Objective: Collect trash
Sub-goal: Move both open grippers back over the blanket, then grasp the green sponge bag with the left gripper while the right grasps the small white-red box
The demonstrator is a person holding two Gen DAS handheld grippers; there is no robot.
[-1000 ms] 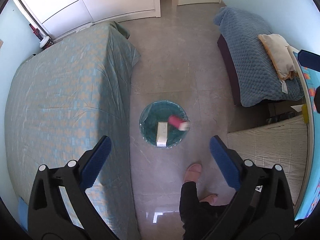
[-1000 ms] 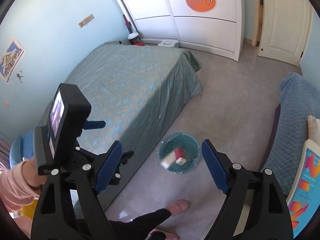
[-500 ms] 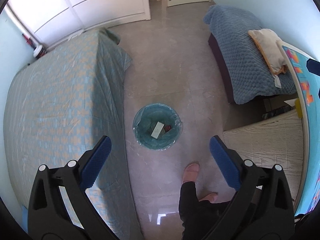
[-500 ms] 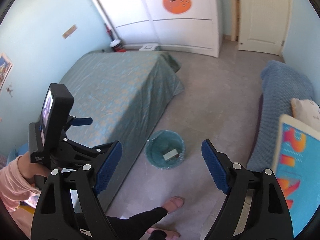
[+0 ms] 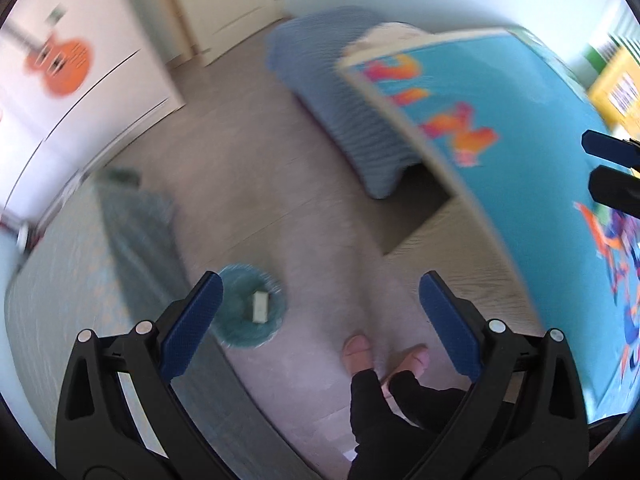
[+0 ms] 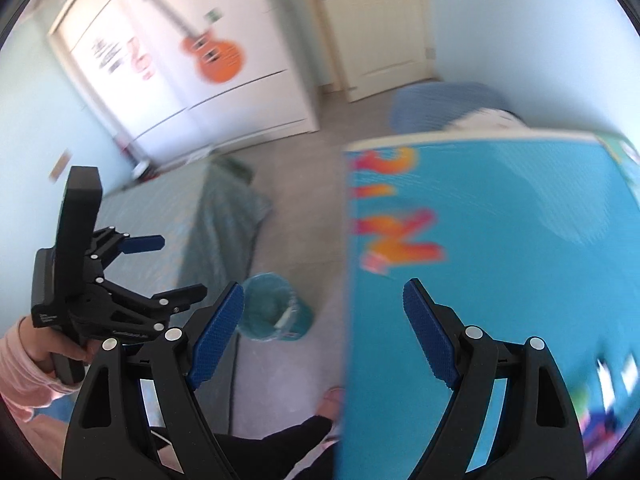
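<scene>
The trash bin, with a pale carton lying inside, had slid from between the left gripper fingers to the seven o'clock one, partly behind it. Both views had swung toward the blue-topped desk; that batch looked dropped, more trash likely sought there. The right gripper gaped wide and empty like the left, bin at its nine o'clock.

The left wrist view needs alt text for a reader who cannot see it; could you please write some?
Blurred fisheye view down past the open, empty left gripper to a teal trash bin on the floor, a pale box lying inside. A green-covered bed lies left, a bright blue tabletop right, and the person's slippered feet stand below.
</scene>
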